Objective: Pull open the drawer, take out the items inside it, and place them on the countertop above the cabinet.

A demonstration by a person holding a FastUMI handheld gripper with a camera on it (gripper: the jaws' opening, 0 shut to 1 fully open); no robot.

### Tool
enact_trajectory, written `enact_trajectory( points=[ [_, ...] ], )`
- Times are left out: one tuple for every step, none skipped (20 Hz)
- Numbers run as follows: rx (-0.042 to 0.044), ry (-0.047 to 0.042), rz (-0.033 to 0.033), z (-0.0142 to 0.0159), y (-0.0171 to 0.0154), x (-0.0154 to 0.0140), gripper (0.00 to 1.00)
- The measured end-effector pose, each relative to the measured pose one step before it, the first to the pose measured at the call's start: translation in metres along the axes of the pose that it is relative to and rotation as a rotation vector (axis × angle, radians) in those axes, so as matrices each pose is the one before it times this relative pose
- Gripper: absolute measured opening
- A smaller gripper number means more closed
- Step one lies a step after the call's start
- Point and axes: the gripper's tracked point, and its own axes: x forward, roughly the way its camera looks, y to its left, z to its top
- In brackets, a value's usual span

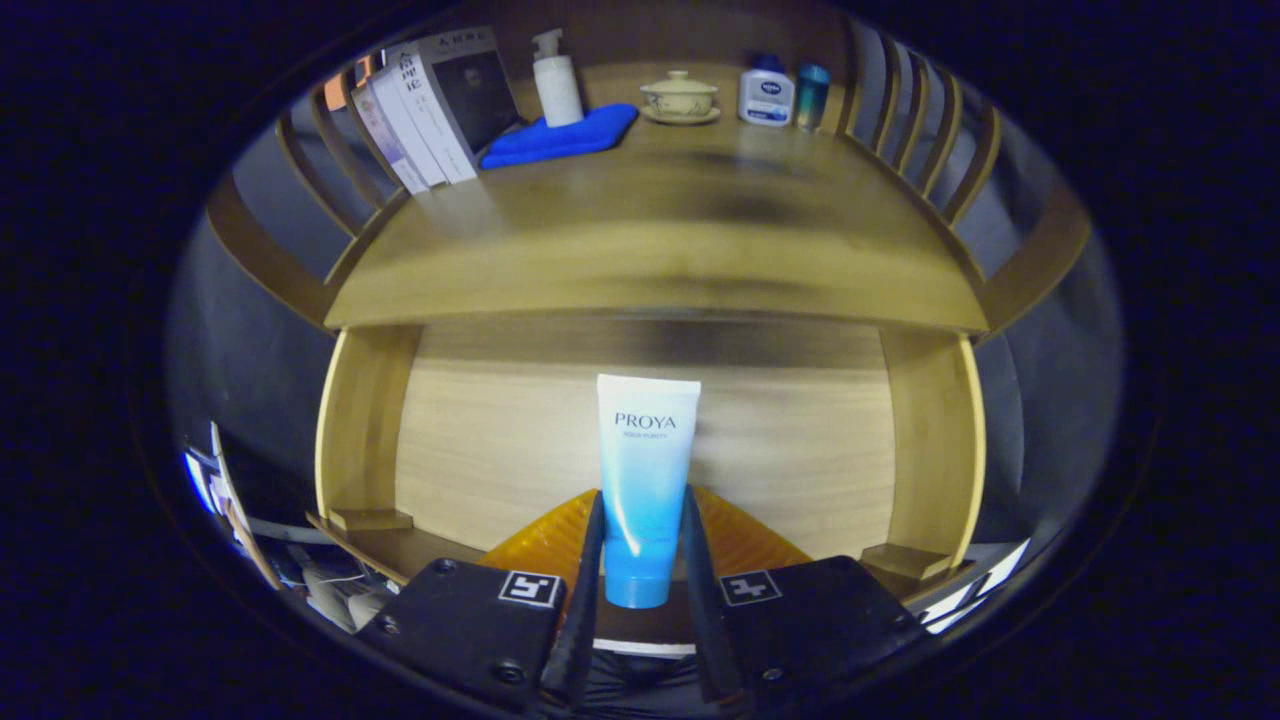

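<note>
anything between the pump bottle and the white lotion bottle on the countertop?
Gripper view: a lidded cup on a saucer sits between the pump bottle and lotion bottle.

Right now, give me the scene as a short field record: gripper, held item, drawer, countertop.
gripper: fingers closed on both sides of the tube
held item: blue-and-white cosmetic tube, cap end toward the gripper, over the drawer
drawer: wooden drawer pulled open, orange ridged item inside, under the tube
countertop: wooden countertop above the drawer, front part bare
at back of countertop: books, white pump bottle on a blue cloth, lidded teacup, small white-and-blue bottle, teal bottle
</note>
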Motion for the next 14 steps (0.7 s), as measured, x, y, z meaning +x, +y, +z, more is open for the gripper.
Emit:
enact_trajectory(
  points=[
    [-0.00215,-0.01256,-0.00319,0.00714,-0.00002,-0.00616,0.44],
    [-0.00503,-0.00947,0.00345,0.00644,0.00173,-0.00692,0.44],
    [-0.00283,-0.00879,0.00427,0.00496,0.00118,-0.00453,0.44],
    [0.00067,-0.01147,-0.00315,0.00713,0.00127,-0.00324,0.44],
    [-0.00335,-0.01299,0.00010,0.00732,0.00127,-0.00423,0.44],
    [0.00085,-0.01013,-0.00272,0.00939,0.00095,-0.00178,0.44],
    [0.00360,-0.00488,-0.00154,0.00873,0.00155,0.00055,0.44],
    [0.00598,-0.00268,-0.00252,0.00871,0.00088,0.00170,0.44],
    [0.00858,-0.00435,-0.00263,0.01069,0.00195,0.00204,0.44],
    [-0.00028,-0.00431,0.00212,0.01062,0.00209,0.00115,0.44],
    [0.00109,-0.00224,-0.00210,0.01126,0.00192,0.00246,0.44],
    [-0.00183,0.00168,-0.00285,0.01049,0.00166,0.00352,0.44],
    [-0.00551,-0.00204,-0.00417,0.01135,0.00017,0.00509,0.44],
    [-0.00441,0.00048,-0.01322,0.01143,0.00102,0.00420,0.44]
  ],
)
